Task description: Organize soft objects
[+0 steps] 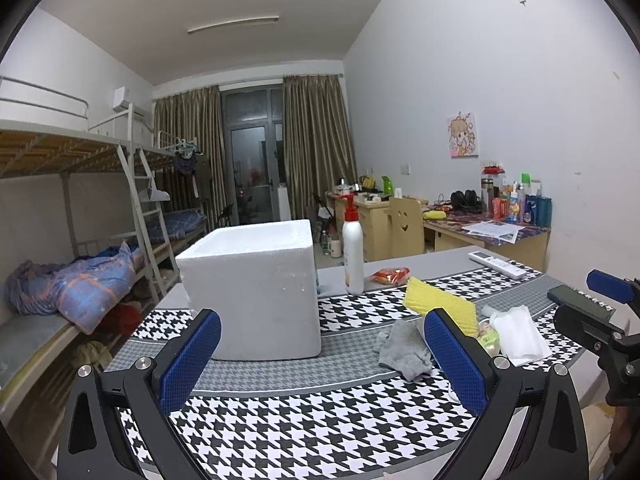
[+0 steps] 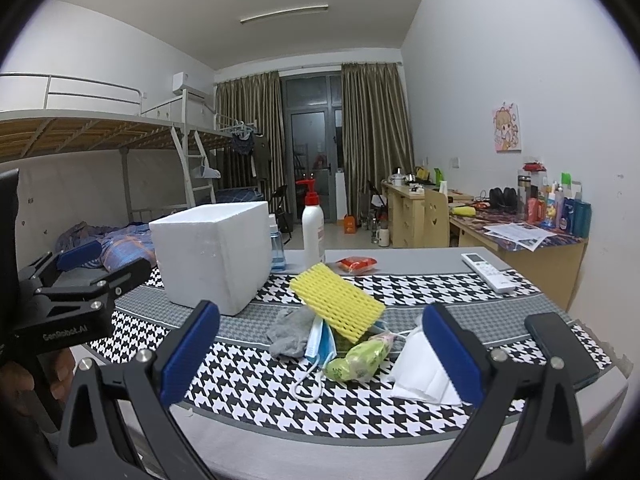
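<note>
A white foam box (image 1: 256,288) (image 2: 212,252) stands on the houndstooth table cover. To its right lies a pile: a yellow foam net (image 2: 338,302) (image 1: 440,304), a grey sock (image 2: 290,332) (image 1: 404,350), a blue face mask (image 2: 322,342), a green soft packet (image 2: 358,362) and a folded white mask (image 2: 424,368) (image 1: 518,332). My left gripper (image 1: 322,354) is open in front of the box. My right gripper (image 2: 320,350) is open over the pile, holding nothing.
A white pump bottle (image 1: 353,252) (image 2: 313,232), a red snack packet (image 2: 356,264), a remote control (image 2: 488,272) and a dark phone (image 2: 560,346) lie on the table. A blue spray bottle (image 2: 277,248) stands behind the box. Bunk beds stand left, desks right.
</note>
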Motion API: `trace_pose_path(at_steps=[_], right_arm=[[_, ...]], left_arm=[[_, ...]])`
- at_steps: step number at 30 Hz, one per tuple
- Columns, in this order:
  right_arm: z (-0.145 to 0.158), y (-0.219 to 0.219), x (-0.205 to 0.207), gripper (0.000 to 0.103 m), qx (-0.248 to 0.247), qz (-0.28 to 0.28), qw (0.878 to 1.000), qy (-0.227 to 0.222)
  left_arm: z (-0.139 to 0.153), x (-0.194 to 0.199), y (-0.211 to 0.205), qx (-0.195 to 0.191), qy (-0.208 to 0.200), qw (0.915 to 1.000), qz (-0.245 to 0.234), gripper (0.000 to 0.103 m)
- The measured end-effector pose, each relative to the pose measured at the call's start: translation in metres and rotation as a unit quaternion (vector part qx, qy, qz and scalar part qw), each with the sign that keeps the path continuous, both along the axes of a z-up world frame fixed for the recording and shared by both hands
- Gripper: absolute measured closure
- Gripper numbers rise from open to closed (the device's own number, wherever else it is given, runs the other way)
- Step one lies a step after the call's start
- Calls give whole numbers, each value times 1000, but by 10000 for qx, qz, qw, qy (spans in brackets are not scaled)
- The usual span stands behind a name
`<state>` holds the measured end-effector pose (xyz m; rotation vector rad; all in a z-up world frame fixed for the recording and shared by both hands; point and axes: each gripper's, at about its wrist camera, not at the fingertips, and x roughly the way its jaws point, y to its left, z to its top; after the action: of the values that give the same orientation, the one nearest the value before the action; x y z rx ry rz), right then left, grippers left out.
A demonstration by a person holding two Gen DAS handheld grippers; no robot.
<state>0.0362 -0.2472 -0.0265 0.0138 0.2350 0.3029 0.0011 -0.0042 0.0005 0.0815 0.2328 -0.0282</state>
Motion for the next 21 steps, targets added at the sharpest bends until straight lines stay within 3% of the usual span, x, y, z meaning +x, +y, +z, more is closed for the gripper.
trace_pose_path(at_steps=[21], right_arm=[[1, -6, 18, 0, -72, -64, 9999, 93]], left_arm=[[3, 19, -9, -16, 153, 9997, -172, 1]])
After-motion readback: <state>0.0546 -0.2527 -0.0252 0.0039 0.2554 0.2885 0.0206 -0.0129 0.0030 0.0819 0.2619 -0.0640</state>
